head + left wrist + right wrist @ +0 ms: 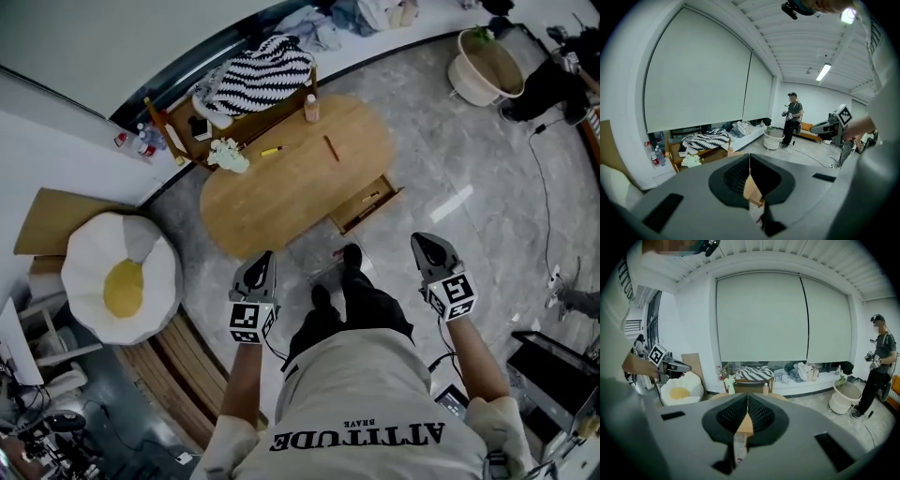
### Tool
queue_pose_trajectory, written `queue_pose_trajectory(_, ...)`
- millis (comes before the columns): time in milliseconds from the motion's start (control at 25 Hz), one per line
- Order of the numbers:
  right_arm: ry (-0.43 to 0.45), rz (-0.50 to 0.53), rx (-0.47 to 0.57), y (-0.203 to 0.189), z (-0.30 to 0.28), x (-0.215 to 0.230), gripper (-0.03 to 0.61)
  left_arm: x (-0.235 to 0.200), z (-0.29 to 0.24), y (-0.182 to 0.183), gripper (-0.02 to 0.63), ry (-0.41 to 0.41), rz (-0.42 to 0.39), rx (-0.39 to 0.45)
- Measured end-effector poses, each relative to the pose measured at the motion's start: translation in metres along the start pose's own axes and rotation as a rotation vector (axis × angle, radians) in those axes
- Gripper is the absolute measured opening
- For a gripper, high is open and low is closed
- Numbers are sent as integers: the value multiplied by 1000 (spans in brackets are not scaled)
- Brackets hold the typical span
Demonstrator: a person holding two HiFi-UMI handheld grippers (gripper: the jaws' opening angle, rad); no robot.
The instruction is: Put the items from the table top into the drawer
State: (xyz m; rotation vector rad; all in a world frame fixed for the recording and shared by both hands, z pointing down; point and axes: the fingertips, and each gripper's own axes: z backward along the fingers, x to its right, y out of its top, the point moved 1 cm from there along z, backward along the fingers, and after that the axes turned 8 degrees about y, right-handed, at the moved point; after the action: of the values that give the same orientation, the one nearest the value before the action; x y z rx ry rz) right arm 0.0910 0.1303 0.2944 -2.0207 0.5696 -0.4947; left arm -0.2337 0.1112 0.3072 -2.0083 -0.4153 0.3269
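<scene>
An oval wooden table [281, 192] stands ahead of me. On it lie a yellow pen [272, 150], a brown stick [330, 148], a small bottle [311, 109] and a white flower bunch [228, 156]. Its drawer [366, 206] is pulled open at the near right side. My left gripper [265, 260] hovers over the floor short of the table's near edge, jaws shut and holding nothing. My right gripper [421, 241] is held right of the drawer, also shut and holding nothing. In the left gripper view the left gripper [750, 157] points at the table; the right gripper [747, 395] likewise.
A fried-egg cushion [122, 277] lies on the floor at the left. Behind the table stands a wooden rack [178, 131] with a striped blanket [258, 75]. A white basket [487, 66] sits far right. Another person [876, 366] stands by it. Cables run across the floor.
</scene>
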Motion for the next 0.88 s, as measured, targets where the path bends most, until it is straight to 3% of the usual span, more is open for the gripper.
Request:
queue_pose_trajectory(440,98,-30,-67,-22,-57,91,20,24,-82,-7,21,75,35,-84)
queue_pose_trajectory(880,175,-27,-149,-55,-121,149,20,29,-141,-26,21,122,60,-136)
